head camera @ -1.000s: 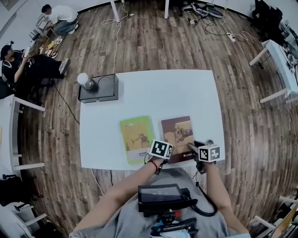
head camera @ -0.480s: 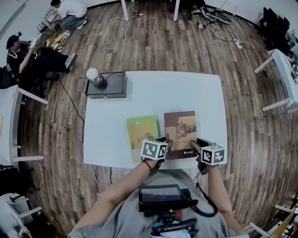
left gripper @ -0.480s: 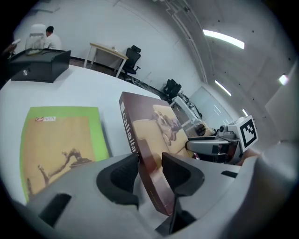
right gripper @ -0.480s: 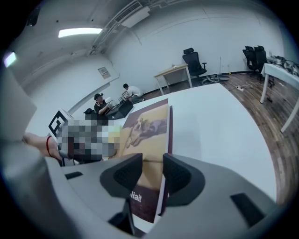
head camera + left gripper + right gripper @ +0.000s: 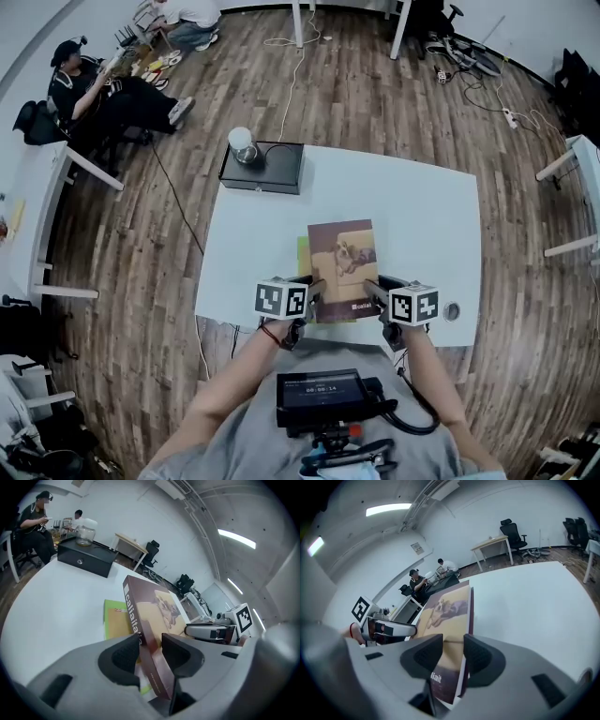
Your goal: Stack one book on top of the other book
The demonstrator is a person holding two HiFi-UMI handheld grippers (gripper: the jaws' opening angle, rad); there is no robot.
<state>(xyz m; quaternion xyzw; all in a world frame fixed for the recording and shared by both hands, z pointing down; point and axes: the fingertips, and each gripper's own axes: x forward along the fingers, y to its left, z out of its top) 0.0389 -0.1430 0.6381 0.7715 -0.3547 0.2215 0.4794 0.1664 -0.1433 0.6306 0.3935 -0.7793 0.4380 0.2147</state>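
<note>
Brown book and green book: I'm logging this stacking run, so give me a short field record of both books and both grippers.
brown book: held at its near edge by both grippers, covering most of the green book
green book: flat on the white table, only its left strip showing
left gripper: jaws have just been closing, pads on the brown book's spine side
right gripper: jaws have just been closing, pads on the brown book's right side
stack: brown book not yet released

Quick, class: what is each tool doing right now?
Left tool: shut on the brown book, jaws just closed in.
Right tool: shut on the same brown book, jaws just closed in.
</note>
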